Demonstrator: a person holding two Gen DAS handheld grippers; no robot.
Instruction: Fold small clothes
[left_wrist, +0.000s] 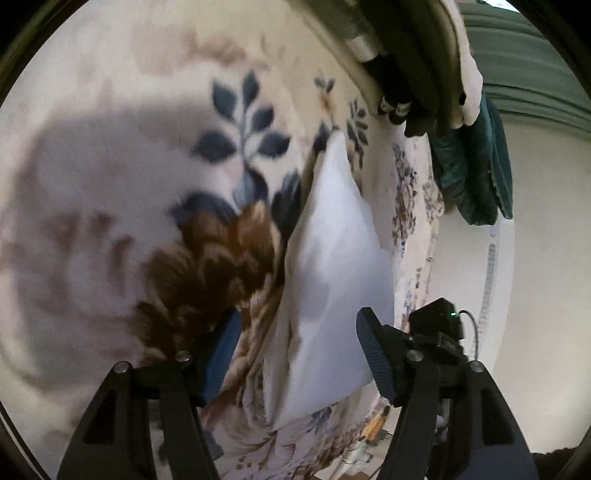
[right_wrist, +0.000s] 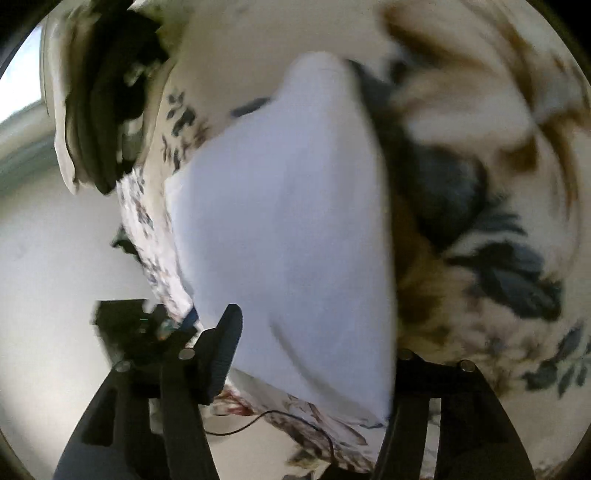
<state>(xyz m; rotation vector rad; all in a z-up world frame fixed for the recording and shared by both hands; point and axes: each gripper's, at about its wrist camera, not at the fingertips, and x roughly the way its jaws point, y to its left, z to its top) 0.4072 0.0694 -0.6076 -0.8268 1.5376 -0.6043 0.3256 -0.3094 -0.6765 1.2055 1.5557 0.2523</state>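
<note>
A small white garment (left_wrist: 334, 254) lies folded into a long flat shape on a floral blanket (left_wrist: 110, 206), close to the bed's edge. My left gripper (left_wrist: 299, 354) is open, its fingers apart on either side of the garment's near end. In the right wrist view the same white garment (right_wrist: 288, 236) fills the middle. My right gripper (right_wrist: 314, 354) is open with the cloth between its fingers; the left finger (right_wrist: 225, 343) shows and the right fingertip is hidden behind the cloth. The view is blurred.
A stack of folded dark and cream clothes (left_wrist: 417, 74) with a teal piece (left_wrist: 476, 166) sits at the bed's far end. The stack also shows in the right wrist view (right_wrist: 103, 107). The other gripper's black body (left_wrist: 439, 325) is beside the garment. The pale floor (right_wrist: 55, 258) lies below the bed edge.
</note>
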